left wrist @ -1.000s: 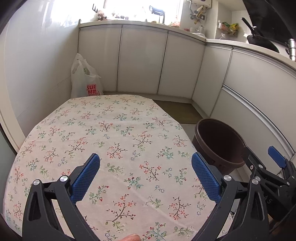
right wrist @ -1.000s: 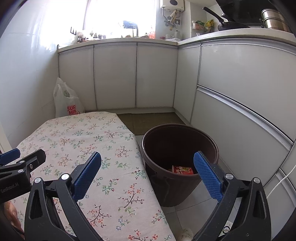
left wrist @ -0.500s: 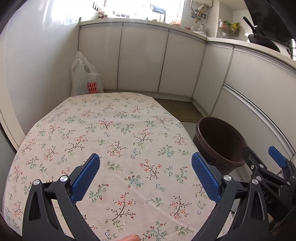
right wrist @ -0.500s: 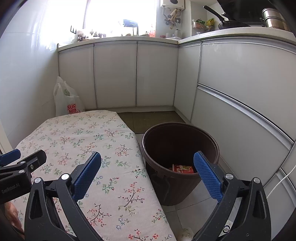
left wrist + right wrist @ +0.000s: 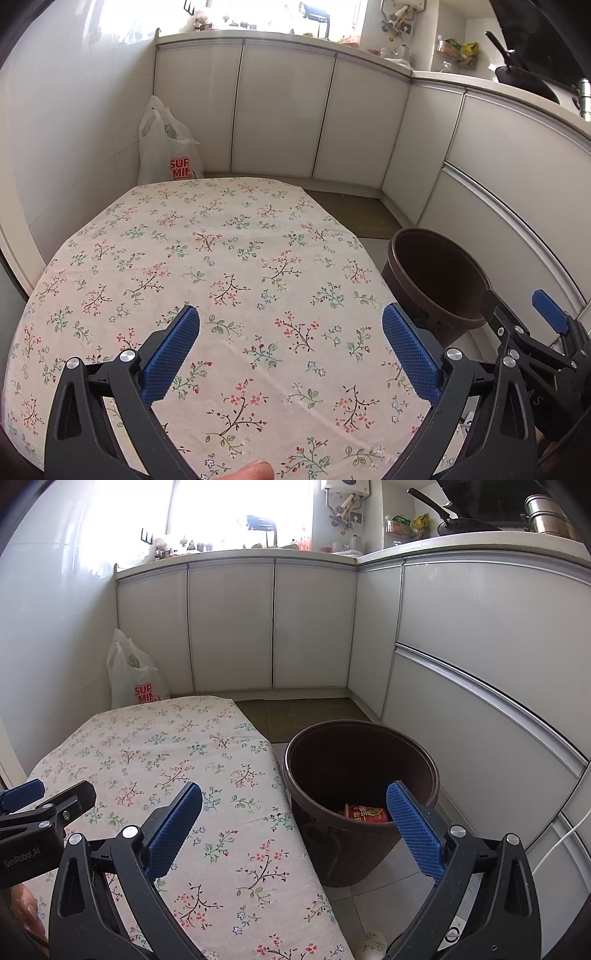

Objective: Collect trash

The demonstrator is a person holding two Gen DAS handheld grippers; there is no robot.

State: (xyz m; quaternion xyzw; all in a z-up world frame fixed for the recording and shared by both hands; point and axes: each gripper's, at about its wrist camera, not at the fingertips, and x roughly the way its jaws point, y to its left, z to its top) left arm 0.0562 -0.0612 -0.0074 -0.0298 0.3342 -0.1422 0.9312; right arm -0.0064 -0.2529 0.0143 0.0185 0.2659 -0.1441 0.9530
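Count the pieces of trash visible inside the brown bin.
1: a red package lying at the bottom of the brown bin. The right gripper's finger and the bin wall may hide more.

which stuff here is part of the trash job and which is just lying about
Job: brown bin, red packet inside it, open left gripper, open right gripper.
Lying about: white shopping bag, floral tablecloth, pan on the counter.
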